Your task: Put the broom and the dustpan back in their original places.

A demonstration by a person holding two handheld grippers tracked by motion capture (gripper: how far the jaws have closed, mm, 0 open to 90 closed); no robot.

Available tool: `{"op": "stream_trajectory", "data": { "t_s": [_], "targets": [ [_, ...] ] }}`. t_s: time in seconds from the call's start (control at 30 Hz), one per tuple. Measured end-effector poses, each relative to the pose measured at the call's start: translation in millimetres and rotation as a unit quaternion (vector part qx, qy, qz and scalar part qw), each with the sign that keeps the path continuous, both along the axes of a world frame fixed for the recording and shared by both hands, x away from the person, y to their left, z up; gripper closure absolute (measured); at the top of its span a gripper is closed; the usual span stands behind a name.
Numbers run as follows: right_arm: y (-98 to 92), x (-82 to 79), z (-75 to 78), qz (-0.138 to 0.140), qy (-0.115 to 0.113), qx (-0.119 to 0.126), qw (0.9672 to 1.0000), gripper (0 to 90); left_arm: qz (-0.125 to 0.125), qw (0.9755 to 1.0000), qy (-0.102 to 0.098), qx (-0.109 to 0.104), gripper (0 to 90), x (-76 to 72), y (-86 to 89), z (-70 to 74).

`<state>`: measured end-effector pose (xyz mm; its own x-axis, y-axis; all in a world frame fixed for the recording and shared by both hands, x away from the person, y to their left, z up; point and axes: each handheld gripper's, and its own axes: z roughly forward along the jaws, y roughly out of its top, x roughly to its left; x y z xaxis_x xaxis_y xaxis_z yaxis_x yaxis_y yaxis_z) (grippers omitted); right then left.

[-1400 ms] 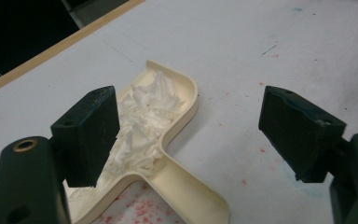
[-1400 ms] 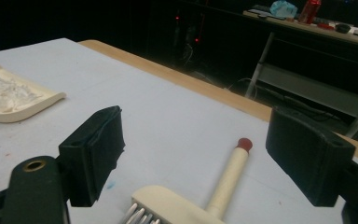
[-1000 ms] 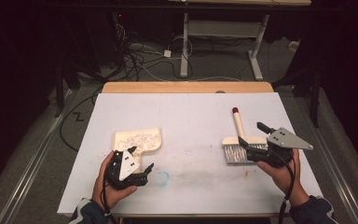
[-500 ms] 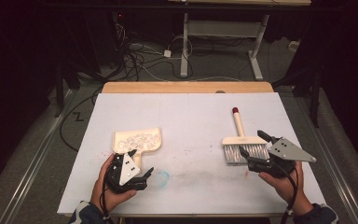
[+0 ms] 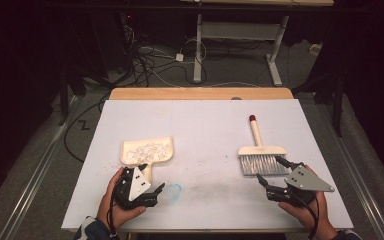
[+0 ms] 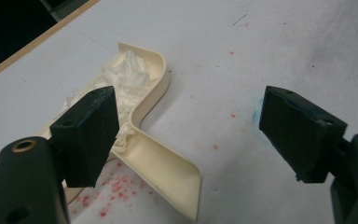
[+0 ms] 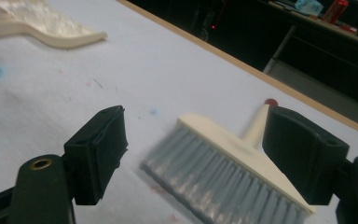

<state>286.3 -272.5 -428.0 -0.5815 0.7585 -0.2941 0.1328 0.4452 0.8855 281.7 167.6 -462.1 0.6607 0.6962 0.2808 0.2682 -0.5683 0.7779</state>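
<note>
1. A cream plastic dustpan (image 5: 146,152) lies flat on the white-covered counter (image 5: 200,125), left of the middle and toward the near edge, its handle pointing at the near edge. White crumpled scraps (image 5: 147,148) are heaped inside its tray.
2. The left hand-held gripper (image 5: 152,192) sits near the near-left part of the counter, just beside the dustpan's handle; its jaws are spread wide and released, with nothing between them. In the left gripper view the handle runs beside one jaw, apart from it.
3. A small brush with a cream wooden handle, red tip and grey bristles (image 5: 260,155) lies on the right half of the counter, handle pointing to the far edge.
4. The right hand-held gripper (image 5: 270,175) rests just at the brush's bristle end, jaws parted and released, grasping nothing.
5. A faint blue ring mark (image 5: 174,189) shows on the counter by the left hand-held gripper.
</note>
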Motion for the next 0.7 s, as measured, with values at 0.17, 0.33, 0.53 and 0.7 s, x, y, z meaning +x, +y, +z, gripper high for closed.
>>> {"op": "stream_trajectory", "data": {
  "t_s": [0.17, 0.33, 0.53, 0.7],
  "targets": [
    [-7.7, -6.8, -16.6, -0.007, 0.017, -0.001, 0.9998, 22.5, -0.002, 1.0, 0.006, 0.003, 19.1, -0.8, 0.0, -3.9],
    [-10.6, -11.0, -27.4, -0.006, 0.035, -0.014, 0.9993, 22.5, -0.005, 0.9999, 0.01, 0.009, 19.1, -3.9, -0.6, -7.6],
    [-10.1, -12.3, -24.8, -0.004, 0.028, -0.015, 0.9995, 22.5, -0.007, 0.9999, 0.005, 0.008, 19.1, -4.7, -3.7, -7.4],
    [-9.0, -14.0, -18.4, -0.007, 0.019, -0.006, 0.9998, 22.5, -0.01, 0.9999, 0.005, 0.01, 18.9, -6.9, -2.7, -8.0]
  ]
}}
